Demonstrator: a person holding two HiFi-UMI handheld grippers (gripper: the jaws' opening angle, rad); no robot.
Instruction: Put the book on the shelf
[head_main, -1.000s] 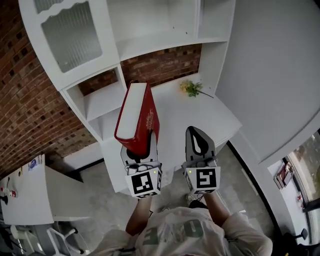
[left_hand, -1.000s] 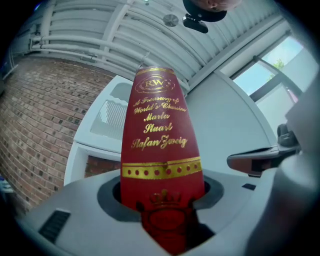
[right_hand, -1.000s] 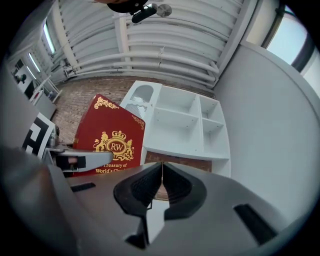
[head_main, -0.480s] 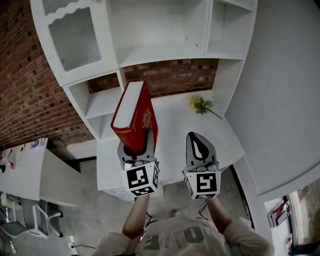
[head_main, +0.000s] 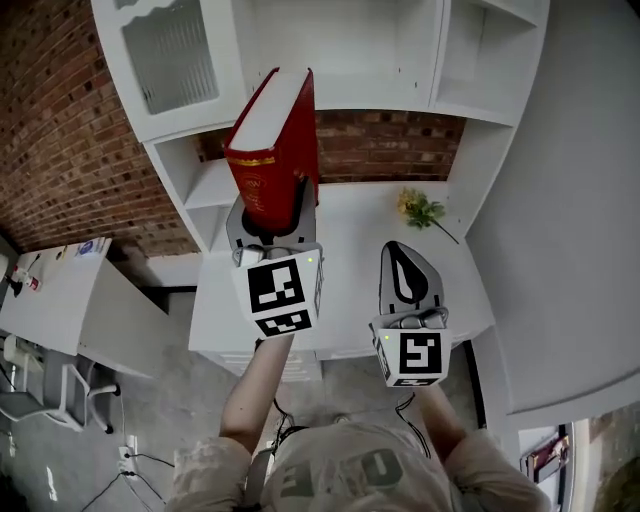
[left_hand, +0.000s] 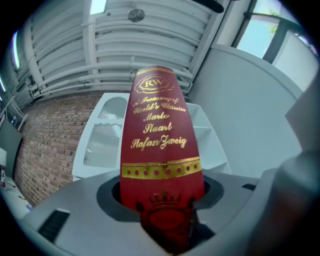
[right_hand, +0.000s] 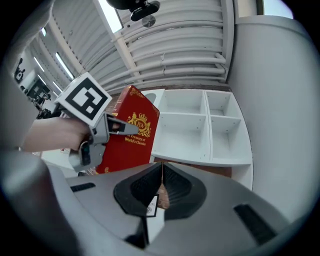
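Observation:
A thick red book (head_main: 272, 150) with gold lettering stands upright in my left gripper (head_main: 268, 222), whose jaws are shut on its lower end. In the left gripper view its spine (left_hand: 159, 150) fills the middle, rising from between the jaws. The book is raised in front of the white shelf unit (head_main: 360, 60), level with its open compartments. In the right gripper view the book (right_hand: 127, 137) and the left gripper (right_hand: 92, 125) show at the left, beside empty white shelf compartments (right_hand: 200, 125). My right gripper (head_main: 404, 270) hangs lower over the white desk, its jaws shut with nothing in them.
A small bunch of yellow flowers (head_main: 422, 210) lies on the white desk (head_main: 350, 260) under the shelves. A glass-fronted cabinet door (head_main: 170, 55) is at the upper left. A brick wall (head_main: 60, 150) runs behind. Another white table (head_main: 70, 310) and a chair stand at the left.
My left gripper has lifted the book upward, from desk level to the height of the upper shelves. The right gripper has stayed low and shut. The view has tilted up.

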